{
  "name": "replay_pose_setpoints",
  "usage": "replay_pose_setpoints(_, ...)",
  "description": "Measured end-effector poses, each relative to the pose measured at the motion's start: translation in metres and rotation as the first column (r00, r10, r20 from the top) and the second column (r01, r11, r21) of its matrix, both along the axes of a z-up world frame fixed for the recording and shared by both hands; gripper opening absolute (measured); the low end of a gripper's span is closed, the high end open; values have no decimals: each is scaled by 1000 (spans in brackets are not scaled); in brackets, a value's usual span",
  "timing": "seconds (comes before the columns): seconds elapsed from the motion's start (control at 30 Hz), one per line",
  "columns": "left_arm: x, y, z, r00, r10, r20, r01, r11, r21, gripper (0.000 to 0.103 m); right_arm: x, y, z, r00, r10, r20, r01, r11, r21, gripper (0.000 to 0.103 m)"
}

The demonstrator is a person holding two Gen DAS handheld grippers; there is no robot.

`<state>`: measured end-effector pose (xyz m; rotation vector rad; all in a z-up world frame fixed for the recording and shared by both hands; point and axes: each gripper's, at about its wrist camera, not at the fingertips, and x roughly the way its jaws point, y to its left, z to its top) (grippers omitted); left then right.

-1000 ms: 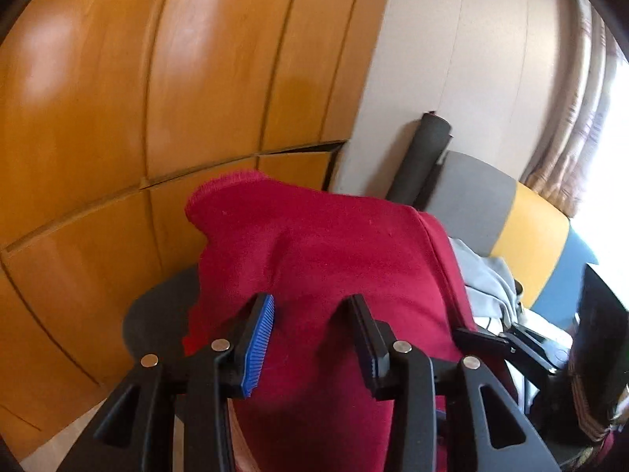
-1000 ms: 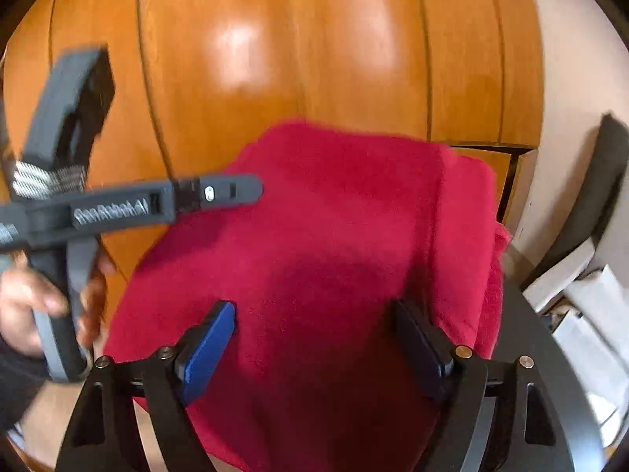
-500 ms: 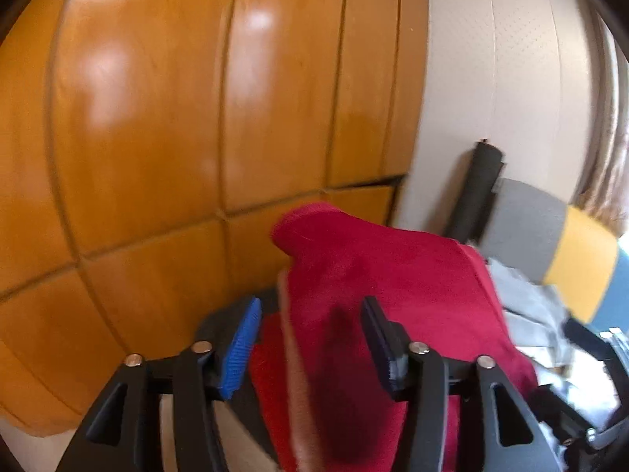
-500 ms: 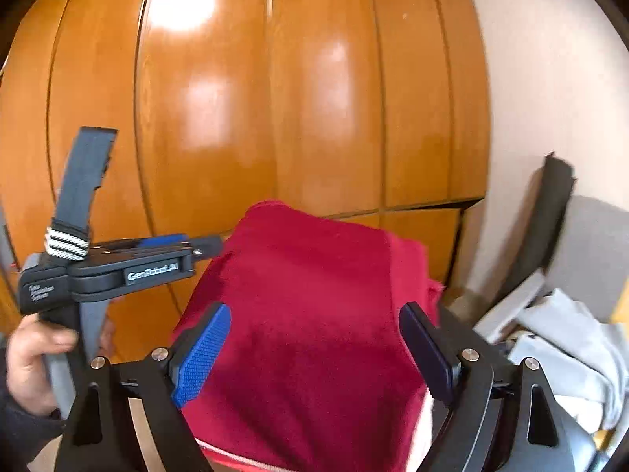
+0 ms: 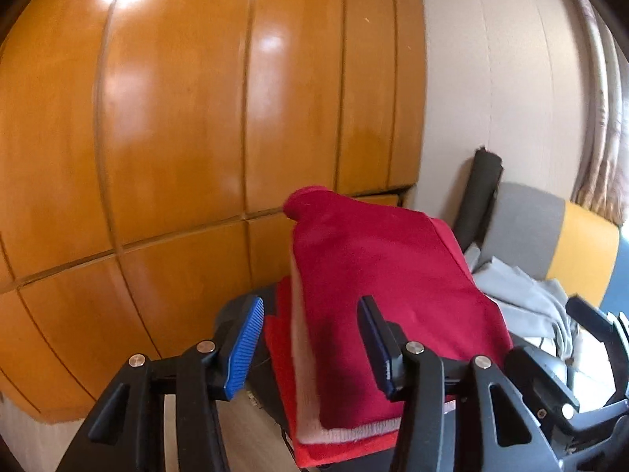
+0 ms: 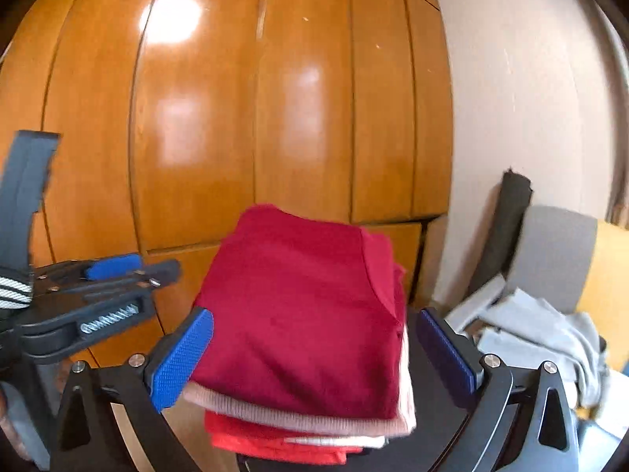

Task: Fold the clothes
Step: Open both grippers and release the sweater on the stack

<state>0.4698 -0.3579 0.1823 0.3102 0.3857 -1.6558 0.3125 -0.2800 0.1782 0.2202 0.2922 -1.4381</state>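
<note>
My left tongs (image 5: 308, 348) stood partly open with nothing in them. Their jaws had just closed a little. My right tongs (image 6: 314, 358) stood as wide as they go, and their jaws had just been opening. Nothing was pinched there either. The pads did not press on any cloth.

The folded dark red sweater (image 6: 302, 314) lay on top of a pile of folded clothes (image 6: 298, 436). The pile sat on a dark round seat (image 5: 236, 314), right in front of both tongs. I counted three layers I could be sure of: the dark red one on top, a pale pink one (image 6: 314, 419) under it, and a bright red one (image 6: 275, 446) at the bottom. A thin white edge showed between them, but I could not tell if it was its own piece.

I saw no box or basket. The seat held the pile.

Off to the right, one light grey garment (image 6: 538, 326) lay crumpled and not folded, on a couch (image 5: 582, 251) with grey, yellow and blue parts. One dark roll (image 5: 481, 196) leaned on the pale wall (image 5: 491, 78) beside it.

Behind the pile stood a shiny orange wooden wardrobe (image 6: 275, 118) with many doors.

From my right tongs' view, I could see my left tongs off to the left side.
</note>
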Motion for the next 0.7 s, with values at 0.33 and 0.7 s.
replay_pose_setpoints(0.33, -20, 19, -16, 999, -13, 42, 10, 997, 70, 48, -2, -5, -19, 995, -101, 18, 99, 993, 70, 103)
replay_pose_setpoints(0.7, -24, 26, -26, 999, 19, 49, -21, 999, 49, 43, -12, -10, -27, 993, -114, 33, 111, 991, 78, 103)
